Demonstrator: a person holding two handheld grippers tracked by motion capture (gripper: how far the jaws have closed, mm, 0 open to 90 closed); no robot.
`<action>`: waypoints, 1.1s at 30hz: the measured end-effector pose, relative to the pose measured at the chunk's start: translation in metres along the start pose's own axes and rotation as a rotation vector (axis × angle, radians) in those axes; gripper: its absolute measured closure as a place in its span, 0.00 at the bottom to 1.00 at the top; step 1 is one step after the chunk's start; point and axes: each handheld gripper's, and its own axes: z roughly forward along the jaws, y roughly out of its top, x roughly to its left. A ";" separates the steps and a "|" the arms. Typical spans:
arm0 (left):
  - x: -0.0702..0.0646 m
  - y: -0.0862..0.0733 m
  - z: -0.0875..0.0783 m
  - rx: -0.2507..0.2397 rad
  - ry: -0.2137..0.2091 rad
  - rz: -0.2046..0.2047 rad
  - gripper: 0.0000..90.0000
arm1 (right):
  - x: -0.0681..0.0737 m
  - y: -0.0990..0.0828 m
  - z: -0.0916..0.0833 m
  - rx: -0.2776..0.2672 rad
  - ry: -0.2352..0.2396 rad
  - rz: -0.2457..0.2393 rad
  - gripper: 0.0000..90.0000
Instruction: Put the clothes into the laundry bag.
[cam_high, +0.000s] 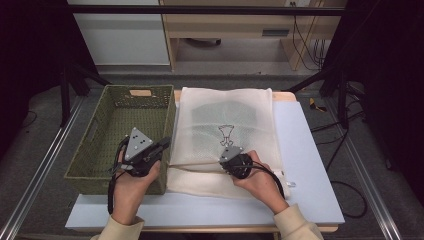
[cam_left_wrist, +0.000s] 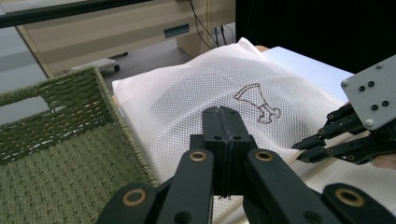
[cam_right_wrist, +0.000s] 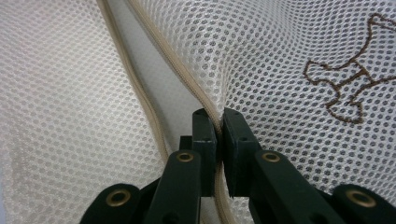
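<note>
A white mesh bag (cam_high: 227, 120) with a brown stitched figure (cam_high: 226, 134) lies flat on the white board (cam_high: 300, 150). Its beige zipper edge (cam_right_wrist: 154, 51) runs across the near end, and the opening is parted. My right gripper (cam_high: 225, 162) is shut on the upper zipper edge, which passes between its jaws (cam_right_wrist: 219, 119). My left gripper (cam_high: 166, 143) hovers at the bag's left edge, beside the basket. In its own view the jaws (cam_left_wrist: 223, 114) are pressed together above the mesh (cam_left_wrist: 196, 93). Whether they pinch any fabric I cannot tell.
A green woven basket (cam_high: 95, 150) stands left of the bag, touching the board's left side. Bare board lies to the right and in front of the bag. Beyond the table are a wooden cabinet (cam_high: 230, 30), black stand legs (cam_high: 330, 75) and cables on the floor.
</note>
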 end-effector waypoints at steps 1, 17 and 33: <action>0.001 0.000 -0.001 0.003 0.000 0.000 1.00 | 0.000 0.000 0.000 -0.005 0.002 0.002 0.92; 0.011 -0.002 -0.004 0.013 0.016 -0.012 1.00 | 0.008 0.004 -0.025 -0.046 -0.033 0.028 0.25; 0.026 0.003 -0.016 0.013 0.039 -0.020 1.00 | -0.014 0.010 -0.062 -0.084 -0.041 0.119 0.09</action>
